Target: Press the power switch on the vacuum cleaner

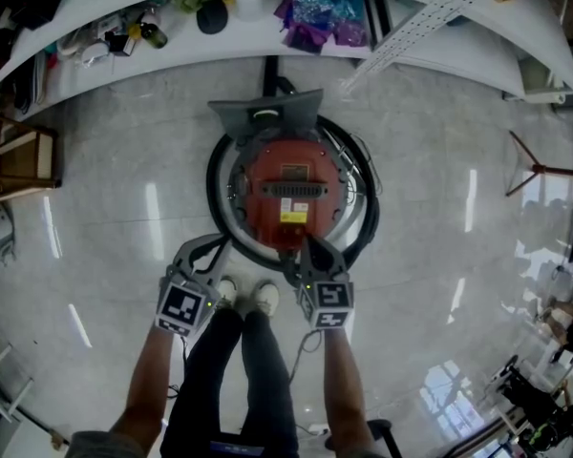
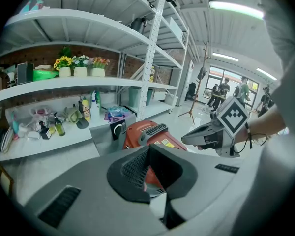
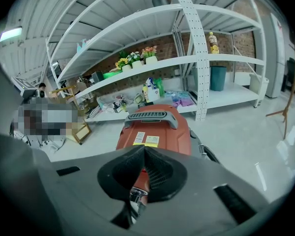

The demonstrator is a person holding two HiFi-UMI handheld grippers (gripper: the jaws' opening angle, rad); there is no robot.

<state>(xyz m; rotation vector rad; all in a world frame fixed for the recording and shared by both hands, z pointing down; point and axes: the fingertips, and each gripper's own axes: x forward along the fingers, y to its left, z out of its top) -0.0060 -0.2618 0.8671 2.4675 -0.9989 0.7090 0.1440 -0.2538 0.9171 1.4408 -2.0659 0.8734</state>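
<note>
The red vacuum cleaner [image 1: 288, 198] stands on the floor in front of the person's feet, with a grey handle [image 3: 150, 117] across its top and a black hose [image 1: 368, 208] coiled around it. My right gripper [image 1: 304, 248] is shut, its tips at the cleaner's near edge. In the right gripper view the red body [image 3: 160, 134] sits just beyond the closed jaws. My left gripper [image 1: 210, 246] is shut and holds nothing; it hangs left of the cleaner, over the hose. The left gripper view shows the cleaner [image 2: 137, 132] and my right gripper [image 2: 206, 136]. I cannot pick out the power switch.
A white shelf [image 1: 258, 36] behind the cleaner carries bottles [image 1: 153, 32] and a purple bag [image 1: 320, 17]. A wooden frame [image 1: 24, 156] stands at the left, a thin-legged stand [image 1: 540, 168] at the right. The person's white shoes [image 1: 248, 297] are just behind the grippers.
</note>
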